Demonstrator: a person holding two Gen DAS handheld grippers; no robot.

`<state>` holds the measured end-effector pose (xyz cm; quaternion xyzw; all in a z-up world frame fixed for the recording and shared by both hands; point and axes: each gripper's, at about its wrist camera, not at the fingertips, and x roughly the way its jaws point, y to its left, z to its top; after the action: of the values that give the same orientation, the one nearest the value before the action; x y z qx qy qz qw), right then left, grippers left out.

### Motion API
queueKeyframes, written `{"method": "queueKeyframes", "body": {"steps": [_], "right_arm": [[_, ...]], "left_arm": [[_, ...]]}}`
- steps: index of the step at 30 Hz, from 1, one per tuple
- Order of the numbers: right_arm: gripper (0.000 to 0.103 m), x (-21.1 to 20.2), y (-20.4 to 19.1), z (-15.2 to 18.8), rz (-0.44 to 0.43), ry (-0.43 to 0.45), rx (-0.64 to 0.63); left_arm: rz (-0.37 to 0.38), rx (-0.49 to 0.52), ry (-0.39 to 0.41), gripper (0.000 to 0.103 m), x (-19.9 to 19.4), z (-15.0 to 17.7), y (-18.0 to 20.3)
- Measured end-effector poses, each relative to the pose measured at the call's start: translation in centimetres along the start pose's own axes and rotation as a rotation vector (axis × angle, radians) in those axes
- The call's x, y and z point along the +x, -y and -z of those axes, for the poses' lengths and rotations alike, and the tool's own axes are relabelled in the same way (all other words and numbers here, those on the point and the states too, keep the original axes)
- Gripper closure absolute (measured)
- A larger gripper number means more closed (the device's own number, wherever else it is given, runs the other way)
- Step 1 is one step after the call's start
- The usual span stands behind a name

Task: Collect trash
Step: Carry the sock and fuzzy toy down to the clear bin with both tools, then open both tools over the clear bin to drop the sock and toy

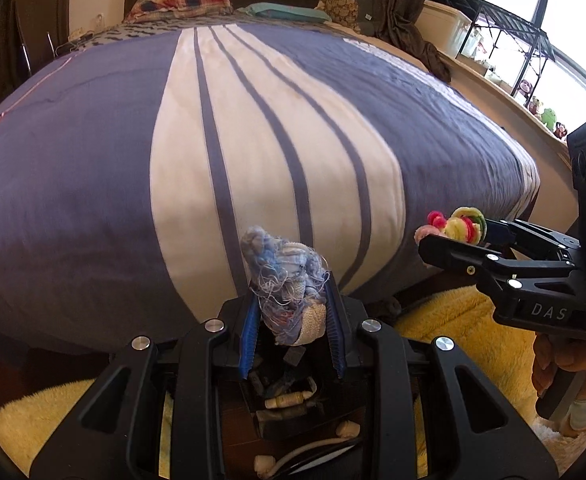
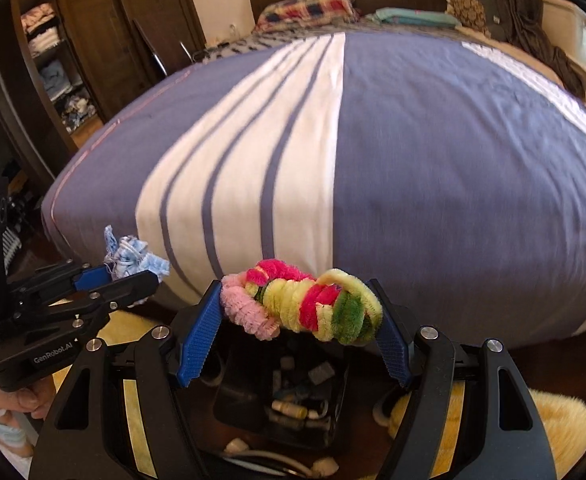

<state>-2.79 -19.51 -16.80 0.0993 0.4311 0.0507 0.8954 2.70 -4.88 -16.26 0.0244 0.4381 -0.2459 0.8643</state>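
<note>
- The left gripper [image 1: 293,312] is closed on a frayed blue and white rag [image 1: 287,276], its blue pads [image 1: 251,336] pressing the bundle from both sides; loose threads hang from the cloth.
- The right gripper [image 2: 301,320] holds a twist of pipe cleaners [image 2: 305,304] in pink, yellow, red and green, clamped end to end between its blue pads [image 2: 197,336], the jaws standing fairly wide around it.
- Seen from the left wrist, the right gripper [image 1: 449,236] sits to the right at about the same height, the pipe cleaners [image 1: 459,226] poking out at its tip; part of a hand [image 1: 545,368] grips its handle.
- Seen from the right wrist, the left gripper [image 2: 129,276] is at the left with the rag [image 2: 133,258] in its jaws.
- Directly below both grippers stands a dark bin [image 2: 253,404] on the floor, already holding small scraps, among them a pale tube-like piece [image 2: 289,412]; the same bin [image 1: 289,404] shows between the left gripper's fingers.
- A white cable [image 2: 269,460] with plugs lies on the floor just in front of the bin.
- A fluffy yellow rug [image 1: 445,312] lies on either side of the bin.
- Beyond it, a bed [image 1: 93,180] with a blue and white striped cover fills the background, with pillows [image 1: 181,2] at the headboard.
- A wardrobe [image 2: 49,60] with folded clothes stands at the left in the right wrist view; a window [image 1: 565,24] and drying rack are at the right in the left wrist view.
</note>
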Motion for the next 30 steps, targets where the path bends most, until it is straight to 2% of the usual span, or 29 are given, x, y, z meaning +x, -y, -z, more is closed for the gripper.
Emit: {"method": "queueKeyframes", "body": {"steps": [7, 18, 24, 30], "right_arm": [[0.032, 2.4, 0.5, 2.8, 0.011, -0.074, 0.022], [0.032, 7.1, 1.0, 6.7, 0.020, -0.207, 0.046], [0.032, 9.9, 1.5, 8.3, -0.003, -0.279, 0.082], [0.030, 11.8, 1.2, 8.5, -0.005, -0.328, 0.085]], "left_arm": [[0.007, -0.019, -0.082, 0.075, 3.1, 3.1, -0.3], [0.043, -0.052, -0.280, 0.075, 9.8, 8.3, -1.0], [0.048, -0.057, -0.350, 0.075, 11.9, 9.3, -1.6], [0.053, -0.051, -0.418, 0.075, 13.8, 10.0, -0.8]]}}
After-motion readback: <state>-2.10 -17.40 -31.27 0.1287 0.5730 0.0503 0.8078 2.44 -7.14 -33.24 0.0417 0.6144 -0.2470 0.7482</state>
